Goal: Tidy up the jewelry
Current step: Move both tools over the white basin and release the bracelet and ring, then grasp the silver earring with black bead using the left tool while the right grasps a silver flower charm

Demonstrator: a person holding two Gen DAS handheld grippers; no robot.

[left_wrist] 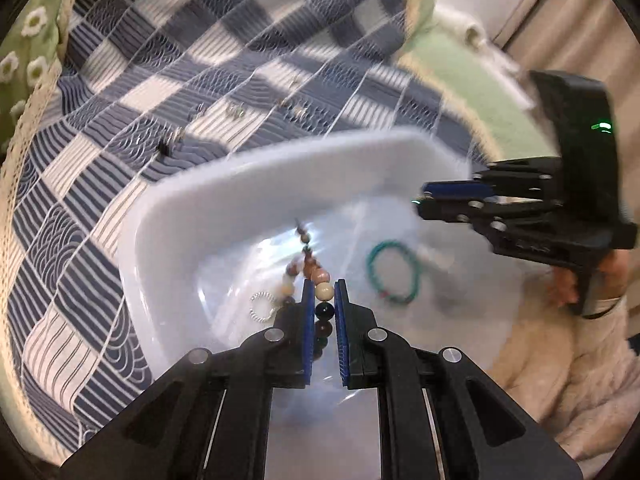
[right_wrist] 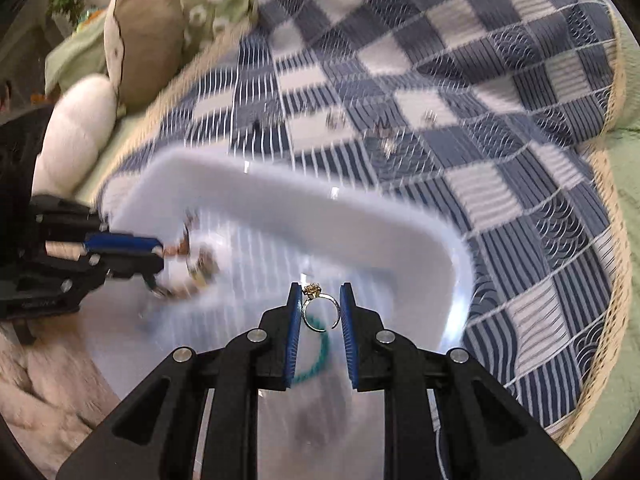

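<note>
My left gripper (left_wrist: 324,296) is shut on a beaded bracelet (left_wrist: 323,292) of brown, cream and dark beads, which hangs over the white plastic box (left_wrist: 256,176). My right gripper (right_wrist: 320,300) is shut on a silver ring with a gold flower top (right_wrist: 318,305), also over the box (right_wrist: 360,224). A green beaded bracelet (left_wrist: 394,272) and a small silver ring (left_wrist: 262,306) lie on the box floor. The green bracelet shows under the right gripper (right_wrist: 318,356). The right gripper shows at the box's right side in the left wrist view (left_wrist: 420,200).
The box sits on a blue and white checked quilt (left_wrist: 200,60) on a bed. Several small earrings (left_wrist: 240,110) lie on the quilt beyond the box (right_wrist: 384,130). A plush toy (right_wrist: 140,36) and green pillow lie at the far left. A fluffy cream blanket (left_wrist: 560,360) is beside the box.
</note>
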